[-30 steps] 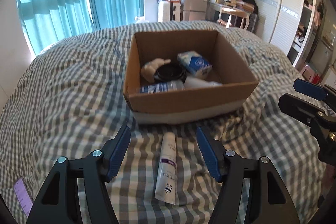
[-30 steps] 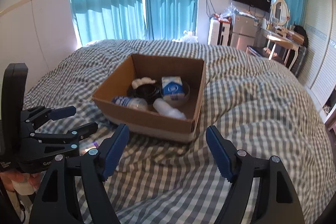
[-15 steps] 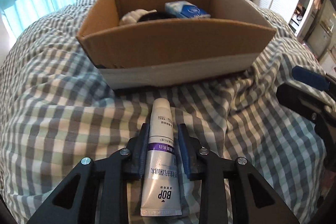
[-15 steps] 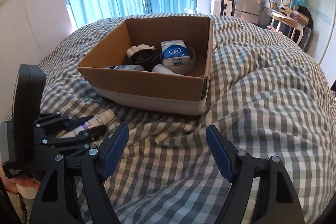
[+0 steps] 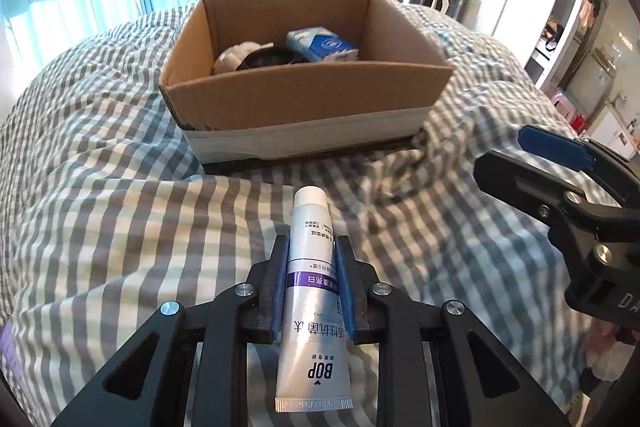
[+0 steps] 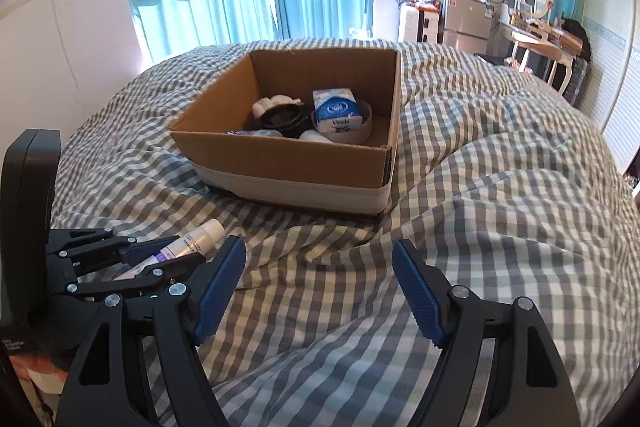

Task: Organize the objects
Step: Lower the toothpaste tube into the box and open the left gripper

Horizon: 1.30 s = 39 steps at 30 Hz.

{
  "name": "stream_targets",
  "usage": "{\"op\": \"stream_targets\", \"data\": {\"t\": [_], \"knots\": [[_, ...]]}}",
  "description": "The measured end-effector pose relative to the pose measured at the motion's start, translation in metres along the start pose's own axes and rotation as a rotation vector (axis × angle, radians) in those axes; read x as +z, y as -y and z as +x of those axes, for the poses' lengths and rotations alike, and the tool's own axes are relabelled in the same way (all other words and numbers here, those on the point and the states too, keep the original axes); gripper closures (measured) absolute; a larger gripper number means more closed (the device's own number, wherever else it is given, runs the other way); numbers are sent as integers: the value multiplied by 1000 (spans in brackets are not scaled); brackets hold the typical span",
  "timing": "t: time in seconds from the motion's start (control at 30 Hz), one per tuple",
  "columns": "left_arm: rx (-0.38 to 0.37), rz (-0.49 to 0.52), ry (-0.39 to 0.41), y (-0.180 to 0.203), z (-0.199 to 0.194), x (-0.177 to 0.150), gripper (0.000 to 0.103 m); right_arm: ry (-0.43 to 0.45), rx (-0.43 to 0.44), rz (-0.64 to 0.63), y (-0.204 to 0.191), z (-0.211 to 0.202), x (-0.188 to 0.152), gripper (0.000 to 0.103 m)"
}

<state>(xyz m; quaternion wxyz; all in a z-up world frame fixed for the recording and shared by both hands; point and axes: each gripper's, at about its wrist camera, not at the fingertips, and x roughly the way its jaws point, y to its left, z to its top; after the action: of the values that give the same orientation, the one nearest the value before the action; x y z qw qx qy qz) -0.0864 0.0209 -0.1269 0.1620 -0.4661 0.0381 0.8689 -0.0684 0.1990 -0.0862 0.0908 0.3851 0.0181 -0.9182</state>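
**Left wrist view: tube gripped, transfer to box pending**

Left wrist view: left tool point(image 5: 310, 269) closed narrow on the white squeeze tube with a purple band and "BOP" print point(image 5: 311, 301). Blue pads bear on both sides of the tube at about mid-length. Cap end points forward toward the box; crimped end points back toward the camera. Whether the tube is clear of the grey-and-white checked bed cover point(image 5: 100, 195) cannot be told from this angle; the right wrist view suggests it is at or just above the fabric.

Open brown cardboard box with a pale taped lower band point(image 5: 308, 89) sits on the bed directly ahead of the tube, near but apart from it. Inside: a blue-and-white tissue pack point(image 5: 322, 45), a black round container point(image 5: 266, 58), a cream-coloured lumpy item point(image 5: 236, 54). More items lie behind the near wall, partly hidden.

Right wrist view: right tool point(image 6: 320, 285) with its blue pads spread wide, holding nothing, hovering over the bed cover to the right of the left tool.

Step in hand (judgement): pick made, carry to box about to begin.

Next move calls for:
- lift high enough for the cap end to pass over the near wall;
- travel forward, release over the free floor area on the box's right side;
- grip is on a soft tube, so it may sag or slip if tilted.
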Motion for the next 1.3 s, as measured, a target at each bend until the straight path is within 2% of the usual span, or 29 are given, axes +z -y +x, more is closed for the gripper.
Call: {"op": "stream_targets", "data": {"t": [0.33,0.57,0.83,1.03,1.17,1.3], "knots": [[12,60,145,13,-59,35,80,88,-6,-23,-7,-36,14,27],[29,83,198,13,-59,86,80,116,-7,-51,0,-30,45,27],[-4,136,215,14,-23,150,80,128,-28,-50,31,-1,98,27],[-14,160,181,19,20,187,80,139,-77,-34,62,24,132,27],[-24,161,140,20,54,195,80,131,-96,-20,76,42,141,27],[-37,163,101,22,81,197,80,112,-90,-2,85,59,135,27]]}}
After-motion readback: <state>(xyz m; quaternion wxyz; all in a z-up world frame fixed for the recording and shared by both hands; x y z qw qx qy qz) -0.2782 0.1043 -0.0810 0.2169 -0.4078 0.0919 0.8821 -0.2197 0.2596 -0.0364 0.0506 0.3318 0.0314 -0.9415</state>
